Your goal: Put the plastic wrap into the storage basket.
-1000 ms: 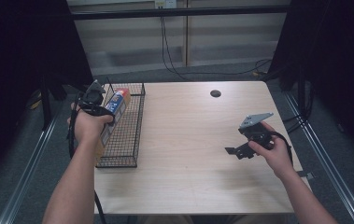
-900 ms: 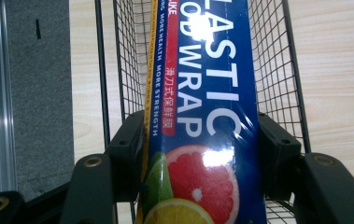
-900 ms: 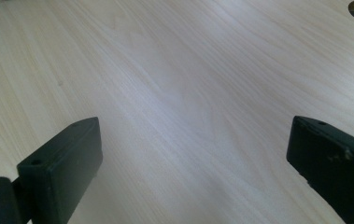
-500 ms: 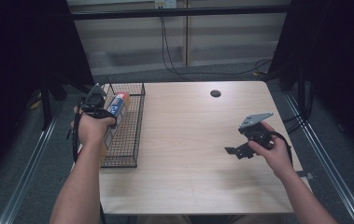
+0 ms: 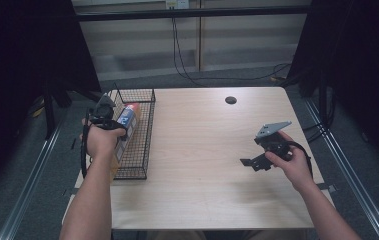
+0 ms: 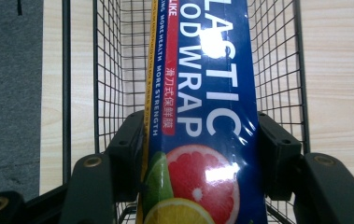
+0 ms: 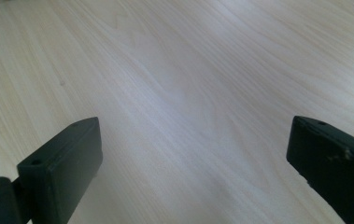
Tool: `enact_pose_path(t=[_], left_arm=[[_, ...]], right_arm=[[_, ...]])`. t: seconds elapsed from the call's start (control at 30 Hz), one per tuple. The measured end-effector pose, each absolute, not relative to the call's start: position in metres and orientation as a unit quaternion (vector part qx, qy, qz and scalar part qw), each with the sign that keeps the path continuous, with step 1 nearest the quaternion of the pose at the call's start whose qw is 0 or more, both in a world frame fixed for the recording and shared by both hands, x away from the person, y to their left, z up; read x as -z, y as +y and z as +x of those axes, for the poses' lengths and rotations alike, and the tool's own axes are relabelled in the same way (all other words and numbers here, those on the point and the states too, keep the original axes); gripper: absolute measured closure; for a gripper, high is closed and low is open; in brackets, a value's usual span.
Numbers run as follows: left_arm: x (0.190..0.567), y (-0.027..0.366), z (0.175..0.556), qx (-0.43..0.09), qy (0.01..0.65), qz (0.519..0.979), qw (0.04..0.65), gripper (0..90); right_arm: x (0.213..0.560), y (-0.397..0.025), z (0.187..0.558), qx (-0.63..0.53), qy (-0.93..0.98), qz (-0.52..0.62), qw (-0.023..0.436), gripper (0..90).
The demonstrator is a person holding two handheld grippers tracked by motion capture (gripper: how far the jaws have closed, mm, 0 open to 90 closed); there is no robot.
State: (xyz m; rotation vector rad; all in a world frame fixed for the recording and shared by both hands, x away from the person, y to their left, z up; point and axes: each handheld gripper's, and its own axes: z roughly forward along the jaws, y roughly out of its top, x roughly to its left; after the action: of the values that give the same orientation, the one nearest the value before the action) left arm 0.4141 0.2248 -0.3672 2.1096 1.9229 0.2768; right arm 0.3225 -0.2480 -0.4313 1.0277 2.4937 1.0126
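Blue plastic wrap box (image 6: 202, 121) lies in the wire basket (image 5: 142, 150), pinched across its width by the left tongs (image 6: 198, 154); likely light, stiff, glossy-slippery. Right tongs (image 7: 193, 172) hover spread above the surface (image 5: 202, 150).

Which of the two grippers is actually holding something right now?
The left gripper: its fingers clamp the blue plastic wrap box over the wire basket; the right gripper is open.

The left hand-held gripper (image 5: 104, 111) is held out at the end of a straight forearm, its jaws clamped tight. The right hand-held gripper (image 5: 249, 162) sits low with jaws spread wide, pointing left.
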Motion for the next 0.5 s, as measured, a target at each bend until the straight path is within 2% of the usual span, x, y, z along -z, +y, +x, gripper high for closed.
enact_pose_path(t=[0.5], left_arm=[[0.382, 0.228, 0.413, -0.089, 0.682, 0.714, 0.127, 43.8]], right_arm=[[0.432, -0.249, 0.322, -0.348, 0.858, 0.354, 0.129, 3.5]])
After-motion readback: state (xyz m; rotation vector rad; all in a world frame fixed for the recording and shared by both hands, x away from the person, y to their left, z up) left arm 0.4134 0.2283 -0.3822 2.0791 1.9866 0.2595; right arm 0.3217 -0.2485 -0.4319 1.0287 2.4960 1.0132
